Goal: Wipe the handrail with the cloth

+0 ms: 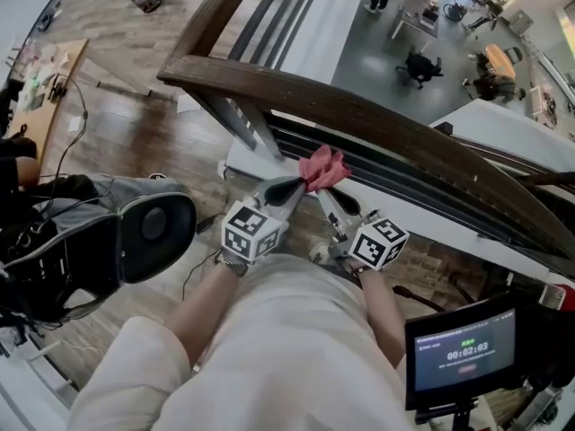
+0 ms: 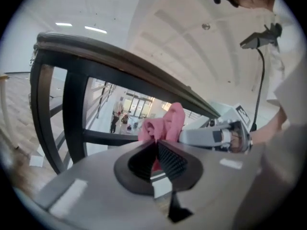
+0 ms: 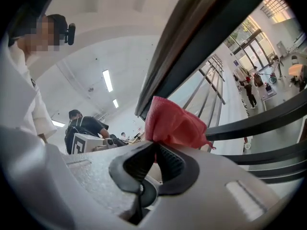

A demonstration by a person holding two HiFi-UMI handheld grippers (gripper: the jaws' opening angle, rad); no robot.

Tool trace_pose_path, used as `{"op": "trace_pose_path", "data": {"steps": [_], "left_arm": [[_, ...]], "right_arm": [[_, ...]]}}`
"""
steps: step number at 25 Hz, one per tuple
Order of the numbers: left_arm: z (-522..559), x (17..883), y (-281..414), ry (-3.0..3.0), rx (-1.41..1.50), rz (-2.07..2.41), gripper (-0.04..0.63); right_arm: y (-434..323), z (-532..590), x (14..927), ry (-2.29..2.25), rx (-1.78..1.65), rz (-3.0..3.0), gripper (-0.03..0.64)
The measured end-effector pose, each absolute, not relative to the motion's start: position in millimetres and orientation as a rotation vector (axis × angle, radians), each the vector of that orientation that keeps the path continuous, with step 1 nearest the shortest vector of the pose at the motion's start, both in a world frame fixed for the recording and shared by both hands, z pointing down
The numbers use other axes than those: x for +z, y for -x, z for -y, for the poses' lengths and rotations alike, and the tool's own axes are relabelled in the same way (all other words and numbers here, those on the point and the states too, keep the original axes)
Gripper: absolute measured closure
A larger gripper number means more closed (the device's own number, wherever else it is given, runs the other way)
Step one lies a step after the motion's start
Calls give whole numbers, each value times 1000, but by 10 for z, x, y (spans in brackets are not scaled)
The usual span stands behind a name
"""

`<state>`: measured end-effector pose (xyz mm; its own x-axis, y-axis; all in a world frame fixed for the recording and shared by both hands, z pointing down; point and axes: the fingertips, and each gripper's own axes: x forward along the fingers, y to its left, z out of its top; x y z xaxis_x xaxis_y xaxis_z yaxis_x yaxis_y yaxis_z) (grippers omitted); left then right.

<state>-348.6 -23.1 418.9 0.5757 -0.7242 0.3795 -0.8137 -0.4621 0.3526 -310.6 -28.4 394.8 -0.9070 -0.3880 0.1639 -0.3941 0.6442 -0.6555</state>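
The left gripper (image 1: pixel 303 185) and the right gripper (image 1: pixel 321 192) are both clamped on the bunched red cloth (image 1: pixel 324 168), which sits just beside the dark wooden handrail (image 1: pixel 377 119). A wood floor (image 1: pixel 135 133) lies on this side of the rail, and a grey hall floor (image 1: pixel 377 57) shows below, beyond it.

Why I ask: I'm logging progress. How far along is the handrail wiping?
Done: the cloth is picked up, with the left gripper and right gripper both shut on it. In hand: it is held bunched close under the handrail, contact unclear. Left: the wiping itself; nothing shows any stretch wiped yet.
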Motion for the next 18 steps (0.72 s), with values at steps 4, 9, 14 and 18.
{"op": "trace_pose_path", "data": {"steps": [4, 9, 14, 18], "left_arm": [[178, 4042, 3461, -2410, 198, 1186, 578], [-113, 3638, 3013, -2471, 135, 1175, 578], [-126, 3267, 2757, -2533, 45, 1215, 578], [-86, 3012, 2750, -2617, 30, 1208, 578]], "right_arm": [[3140, 194, 3771, -692, 1052, 2900, 603], [2704, -62, 3378, -726, 996, 2951, 603], [2402, -50, 3034, -756, 890, 3002, 603], [2306, 0, 2822, -797, 795, 3026, 603]]}}
